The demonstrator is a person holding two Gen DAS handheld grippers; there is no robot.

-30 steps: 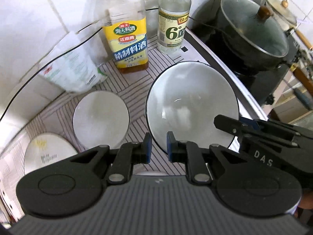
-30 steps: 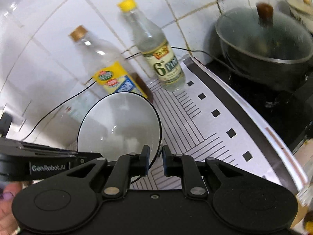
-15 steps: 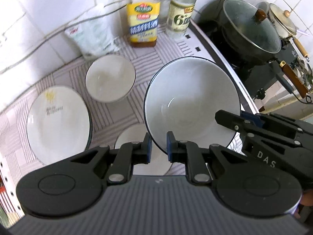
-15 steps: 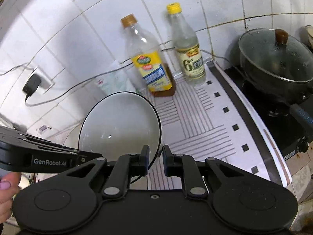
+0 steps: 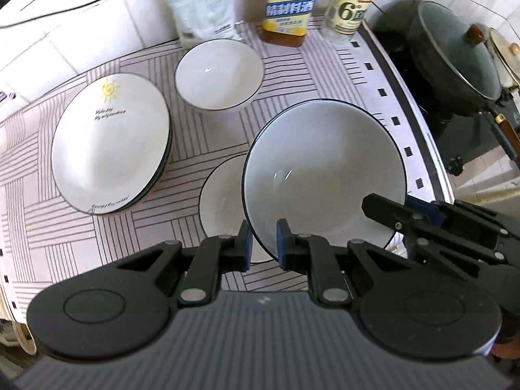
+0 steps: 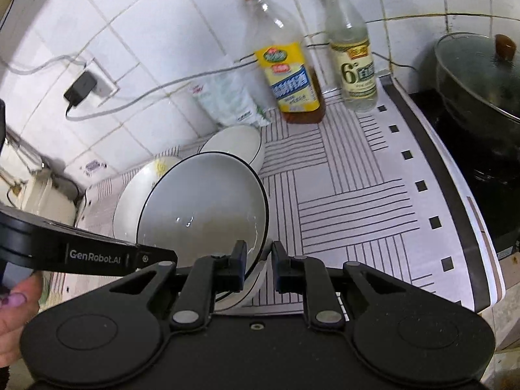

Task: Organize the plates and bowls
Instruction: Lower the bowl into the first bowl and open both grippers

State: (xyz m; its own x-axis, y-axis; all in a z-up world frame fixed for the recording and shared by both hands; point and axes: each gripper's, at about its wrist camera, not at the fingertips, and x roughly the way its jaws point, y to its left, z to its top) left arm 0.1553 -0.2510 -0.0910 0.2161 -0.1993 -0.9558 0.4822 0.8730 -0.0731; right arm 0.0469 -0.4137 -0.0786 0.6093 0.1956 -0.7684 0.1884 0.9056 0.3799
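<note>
The left gripper (image 5: 262, 240) and the right gripper (image 6: 256, 261) both clamp the rim of one large bowl (image 5: 325, 175), fingers narrow with the rim between the pads, left at the near-left edge and right at the near-right edge. The large bowl is white with a dark rim line, held tilted above the bench (image 5: 208, 136), which is covered by a striped mat. Directly beneath it, partly hidden, lies another bowl (image 5: 221, 201) of the same pattern. A smaller bowl (image 5: 219, 74) stands upright farther back, near the wall. To the left sits a stack of plates (image 5: 110, 143); the top one carries a yellow sun mark. Against the tiled wall stand a white bag (image 5: 203, 9), a yellow-label bottle (image 5: 289, 6) and a clear bottle (image 5: 349, 6) marked "6". On the right, beyond the mat edge, a dark pot (image 5: 455, 61) with a glass lid rests on the stove.
</note>
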